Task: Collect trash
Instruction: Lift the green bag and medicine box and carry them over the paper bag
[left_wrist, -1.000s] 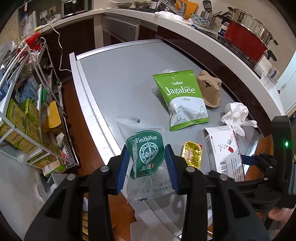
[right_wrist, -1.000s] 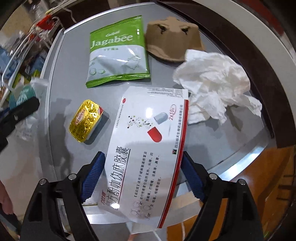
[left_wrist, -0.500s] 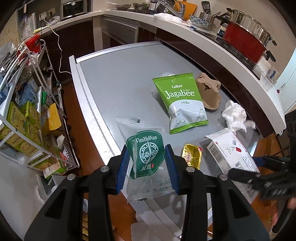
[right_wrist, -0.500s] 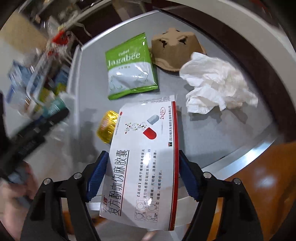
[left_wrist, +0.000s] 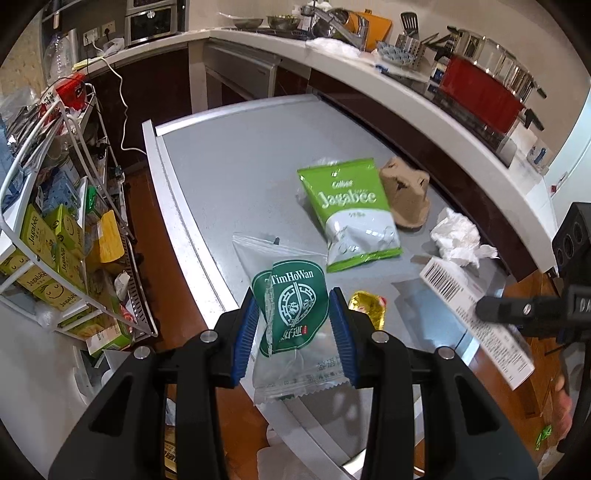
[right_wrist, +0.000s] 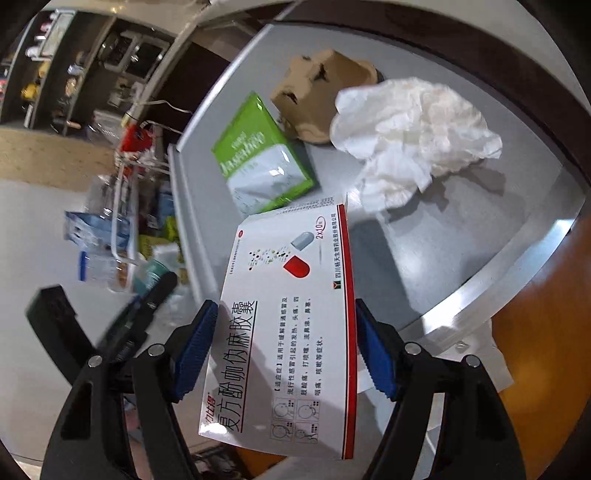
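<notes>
My left gripper (left_wrist: 293, 332) is shut on a clear TimHoWan wrapper with a green logo (left_wrist: 291, 306), held above the near edge of the grey table (left_wrist: 236, 184). My right gripper (right_wrist: 284, 350) is shut on a white medicine box (right_wrist: 291, 325), lifted off the table and tilted; the box also shows at the right of the left wrist view (left_wrist: 476, 314). On the table lie a green Jagabee bag (left_wrist: 351, 210), a brown paper cup carrier (left_wrist: 406, 192), a crumpled white tissue (left_wrist: 458, 236) and a small gold packet (left_wrist: 369, 304).
A wire rack (left_wrist: 62, 229) full of snack boxes stands left of the table. A kitchen counter (left_wrist: 406, 88) with a red pot (left_wrist: 480, 92) and utensils curves behind and to the right. Wooden floor (left_wrist: 162, 258) lies beside the table.
My right gripper has lifted the medicine box off the table and swung it up and leftward, tilting it. My left gripper still holds the wrapper, almost unmoved.
</notes>
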